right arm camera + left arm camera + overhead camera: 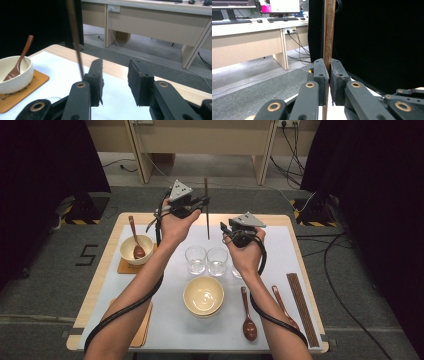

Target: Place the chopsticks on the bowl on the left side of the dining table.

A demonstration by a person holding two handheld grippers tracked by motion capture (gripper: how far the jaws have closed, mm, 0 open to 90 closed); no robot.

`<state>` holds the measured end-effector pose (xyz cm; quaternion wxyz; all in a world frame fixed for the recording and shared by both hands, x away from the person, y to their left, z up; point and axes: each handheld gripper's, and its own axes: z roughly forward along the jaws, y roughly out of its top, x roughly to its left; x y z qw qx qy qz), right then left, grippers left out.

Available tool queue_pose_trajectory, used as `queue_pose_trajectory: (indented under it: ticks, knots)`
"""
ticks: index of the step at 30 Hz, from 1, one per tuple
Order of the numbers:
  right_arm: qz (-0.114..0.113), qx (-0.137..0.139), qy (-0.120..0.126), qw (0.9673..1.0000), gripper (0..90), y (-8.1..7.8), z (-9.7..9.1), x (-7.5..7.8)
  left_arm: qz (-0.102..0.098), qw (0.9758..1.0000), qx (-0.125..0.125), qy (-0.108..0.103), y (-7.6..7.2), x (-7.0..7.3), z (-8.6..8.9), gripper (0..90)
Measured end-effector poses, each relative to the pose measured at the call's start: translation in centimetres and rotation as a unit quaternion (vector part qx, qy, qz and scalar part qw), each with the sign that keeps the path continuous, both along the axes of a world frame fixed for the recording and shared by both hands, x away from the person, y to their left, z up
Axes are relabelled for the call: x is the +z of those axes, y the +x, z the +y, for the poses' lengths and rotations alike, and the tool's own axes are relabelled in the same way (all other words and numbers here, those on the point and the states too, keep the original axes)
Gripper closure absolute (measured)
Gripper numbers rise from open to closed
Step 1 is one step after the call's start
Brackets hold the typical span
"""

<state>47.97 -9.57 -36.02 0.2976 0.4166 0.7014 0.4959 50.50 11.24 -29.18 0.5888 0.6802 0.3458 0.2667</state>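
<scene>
- The table (95,285) with its white mat takes up the centre of the high view, and the biggest risk is a drop onto it: the left gripper (202,202), at upper centre, is clamped on a single dark wooden chopstick (206,210) that stands upright, its lower tip hanging above the mat. The grip sits partway along a thin, smooth stick, so it could pivot or slide between the pads.
- In the left gripper view the chopstick (329,32) runs straight up the middle, pinched between the closed jaws — a narrow contact, by the look of it, and any twist of the hand might tilt it.
- The right gripper (226,231), just right of centre in the high view, has its jaws apart with nothing between them; in the right gripper view the chopstick (74,37) passes just left of the left jaw. A careless move could knock it.
- Two empty glasses (206,260) stand side by side right below both hands — a falling stick or a low forearm could tip them.
- The cream bowl (203,296) at lower centre and the spoon (247,317) beside it lie under the forearms; a trailing cable might drag them.
- The bowl with a spoon (136,249) at centre left seems safely clear.
</scene>
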Motion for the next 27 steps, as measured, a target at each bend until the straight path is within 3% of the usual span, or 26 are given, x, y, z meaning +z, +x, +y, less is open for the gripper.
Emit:
queue_pose_trajectory:
  ticks: [14, 27]
  knots:
    - [0.007, -0.026, -0.011, 0.9996, 64.1, -0.4, -2.9, -0.4, -0.006, 0.9996, 0.024, 0.013, -0.7, 0.0, 2.4, 84.0]
    - [0.019, -0.049, -0.017, 0.9985, 63.6, -0.8, -5.5, -1.5, -0.011, 0.9993, 0.033, 0.013, -1.3, 0.6, 3.3, 84.1]
